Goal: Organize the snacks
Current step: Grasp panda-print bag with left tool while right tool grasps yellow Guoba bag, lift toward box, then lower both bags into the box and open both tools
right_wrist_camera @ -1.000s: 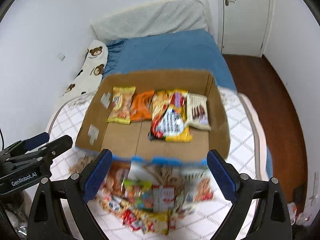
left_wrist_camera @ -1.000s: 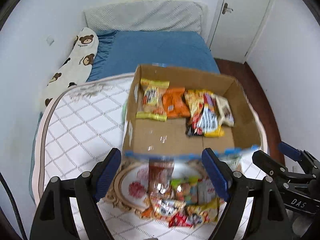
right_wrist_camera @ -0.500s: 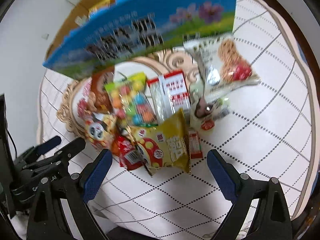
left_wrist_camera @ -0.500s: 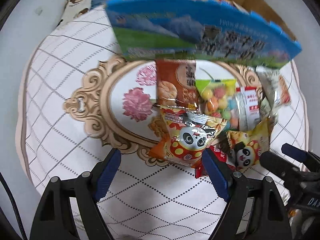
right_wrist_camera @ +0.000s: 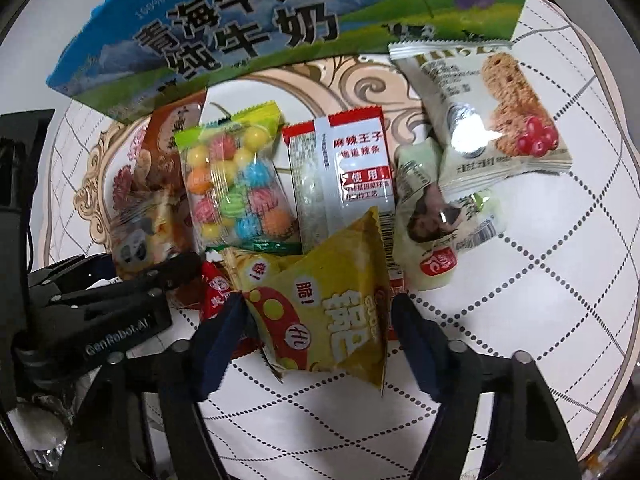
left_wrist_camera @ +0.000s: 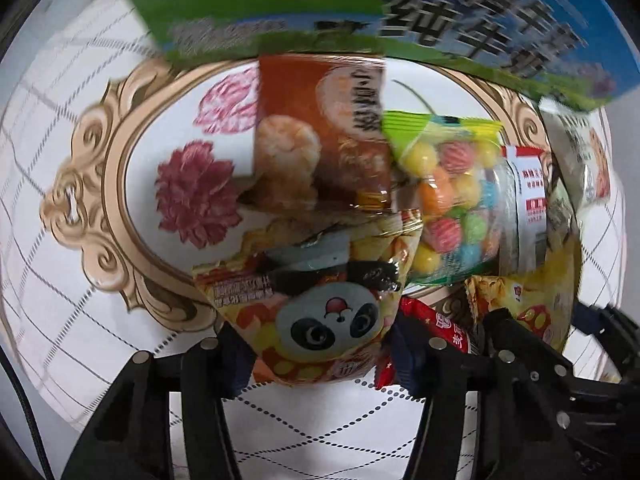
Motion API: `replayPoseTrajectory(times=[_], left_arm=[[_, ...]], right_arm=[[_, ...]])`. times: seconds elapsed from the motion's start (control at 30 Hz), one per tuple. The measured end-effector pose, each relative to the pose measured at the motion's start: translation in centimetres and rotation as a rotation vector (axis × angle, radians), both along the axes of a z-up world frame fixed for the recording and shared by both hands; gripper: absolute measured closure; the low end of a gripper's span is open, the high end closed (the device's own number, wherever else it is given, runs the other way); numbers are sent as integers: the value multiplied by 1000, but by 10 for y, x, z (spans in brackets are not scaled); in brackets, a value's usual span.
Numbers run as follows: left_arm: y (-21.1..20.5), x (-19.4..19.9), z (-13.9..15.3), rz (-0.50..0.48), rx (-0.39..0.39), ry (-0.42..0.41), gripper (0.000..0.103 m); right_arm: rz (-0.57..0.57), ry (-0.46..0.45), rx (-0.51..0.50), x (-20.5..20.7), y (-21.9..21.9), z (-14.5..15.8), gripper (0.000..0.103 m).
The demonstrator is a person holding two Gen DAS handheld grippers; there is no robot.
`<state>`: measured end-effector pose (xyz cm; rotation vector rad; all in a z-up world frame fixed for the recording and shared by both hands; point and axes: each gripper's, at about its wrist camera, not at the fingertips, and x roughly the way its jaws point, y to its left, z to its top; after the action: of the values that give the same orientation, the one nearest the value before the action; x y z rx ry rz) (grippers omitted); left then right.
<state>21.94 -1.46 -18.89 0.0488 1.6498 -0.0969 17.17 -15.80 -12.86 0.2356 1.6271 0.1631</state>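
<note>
My left gripper (left_wrist_camera: 320, 354) sits spread around the panda snack bag (left_wrist_camera: 320, 316), a finger at each side of its lower end. My right gripper (right_wrist_camera: 320, 338) is spread too, straddling the yellow snack bag (right_wrist_camera: 320, 308) (contact unclear). Both bags lie in the snack pile on the patterned table (right_wrist_camera: 500, 320), near the blue milk box (right_wrist_camera: 260, 20).

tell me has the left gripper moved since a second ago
Yes. The left gripper has dropped from above the cardboard box toward the snack pile; its fingers now flank the panda snack bag, with the printed box wall filling the frame's top.
</note>
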Motion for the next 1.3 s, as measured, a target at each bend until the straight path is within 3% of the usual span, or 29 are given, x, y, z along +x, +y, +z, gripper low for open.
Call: replayPoseTrajectory(times=[0.03,0.13,0.47,0.6,0.8,0.9,1.1,1.3], left_arm=[[4,-2,0,21,-2,3,52],[18,-14,1,57,5,8,53],[43,-62,5,116,-8,23,54],[50,-68,29,118,-38,-15,55],[49,-67,80,86,-106,-82,55],[36,-54,118,42,-148,-137,55],[0,12,169,-43,-187,-212,55],[-36,100,186,-101,-147,-235,55]], right_arm=[[4,-3,-2,-1,1,-2,38],[15,-14,-11,-4,2,-8,44],[0,-33,28,-26,-15,-4,50],[-34,-47,73,-30,-23,6,50],[-73,-109,149,-23,-37,51,51],[-77,-170,183,-11,-46,87,51],[-70,-281,238,35,-58,150,50],[-19,-359,199,97,-73,182,51]])
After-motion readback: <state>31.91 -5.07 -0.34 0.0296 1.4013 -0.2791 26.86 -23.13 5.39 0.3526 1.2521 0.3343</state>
